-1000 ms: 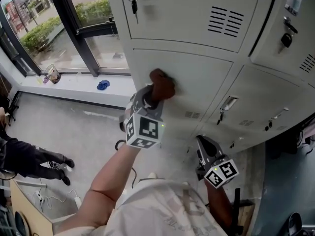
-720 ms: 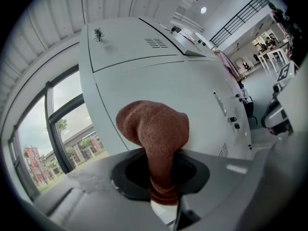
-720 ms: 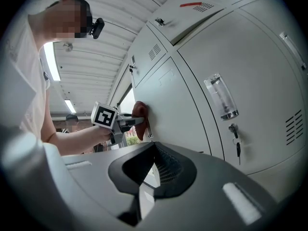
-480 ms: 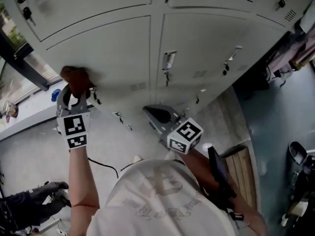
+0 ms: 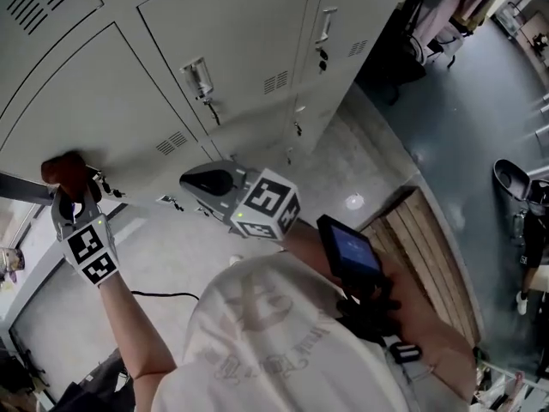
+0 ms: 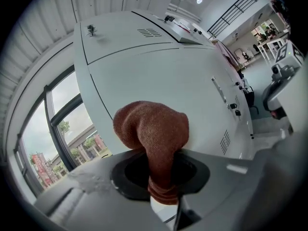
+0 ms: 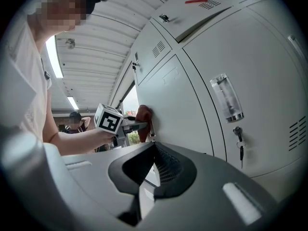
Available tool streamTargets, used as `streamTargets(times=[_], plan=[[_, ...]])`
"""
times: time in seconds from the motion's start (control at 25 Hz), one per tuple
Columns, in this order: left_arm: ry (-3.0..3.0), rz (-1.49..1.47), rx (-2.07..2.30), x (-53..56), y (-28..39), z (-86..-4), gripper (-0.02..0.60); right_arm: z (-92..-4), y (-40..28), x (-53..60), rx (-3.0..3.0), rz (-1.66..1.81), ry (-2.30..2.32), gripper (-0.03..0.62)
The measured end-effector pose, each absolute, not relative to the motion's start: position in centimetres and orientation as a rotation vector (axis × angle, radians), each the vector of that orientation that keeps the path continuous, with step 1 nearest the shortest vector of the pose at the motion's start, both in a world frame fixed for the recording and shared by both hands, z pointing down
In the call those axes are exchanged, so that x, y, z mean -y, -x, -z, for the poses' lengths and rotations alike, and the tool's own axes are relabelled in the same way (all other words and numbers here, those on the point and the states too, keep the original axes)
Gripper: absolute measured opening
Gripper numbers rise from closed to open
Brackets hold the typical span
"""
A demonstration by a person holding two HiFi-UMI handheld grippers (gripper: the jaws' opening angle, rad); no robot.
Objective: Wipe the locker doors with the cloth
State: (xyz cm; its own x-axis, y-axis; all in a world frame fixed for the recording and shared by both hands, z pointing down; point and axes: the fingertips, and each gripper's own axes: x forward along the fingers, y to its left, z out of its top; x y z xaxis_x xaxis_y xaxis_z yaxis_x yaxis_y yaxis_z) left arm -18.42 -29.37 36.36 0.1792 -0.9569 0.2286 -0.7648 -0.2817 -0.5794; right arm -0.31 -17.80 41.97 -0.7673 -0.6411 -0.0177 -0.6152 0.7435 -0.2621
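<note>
Your left gripper (image 5: 70,194) jaws clamp the cloth (image 6: 153,129) on the locker door (image 6: 163,81), near its left edge. Press flat and overlap your strokes (right gripper (image 7: 153,153) idle, jaws together).

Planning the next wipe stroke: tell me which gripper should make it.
Left. The left gripper is shut on the brown cloth, held up against the locker door. The right gripper is shut and holds nothing.

The cloth (image 6: 153,136) was rust-brown against pale grey lockers (image 5: 240,24). The left gripper (image 5: 69,197) and right gripper (image 5: 185,181) were grey, their cubes (image 5: 90,254) patterned with black-and-white squares. The shirt (image 5: 274,342) was off-white, faintly printed.
</note>
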Motion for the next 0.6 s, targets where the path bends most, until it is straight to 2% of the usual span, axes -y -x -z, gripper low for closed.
streamTargets(times=[0.32,0.6], plan=[[2.184,0.795,-1.551,29.1,15.1,-36.4,0.084,-41.5,-0.2,17.8,-2.810,0.376,1.003,0.009],[2.256,0.770,-1.482,29.5,11.0,-37.3,0.083,-42.5,-3.3,17.9,-2.771,0.383,1.070,0.009]])
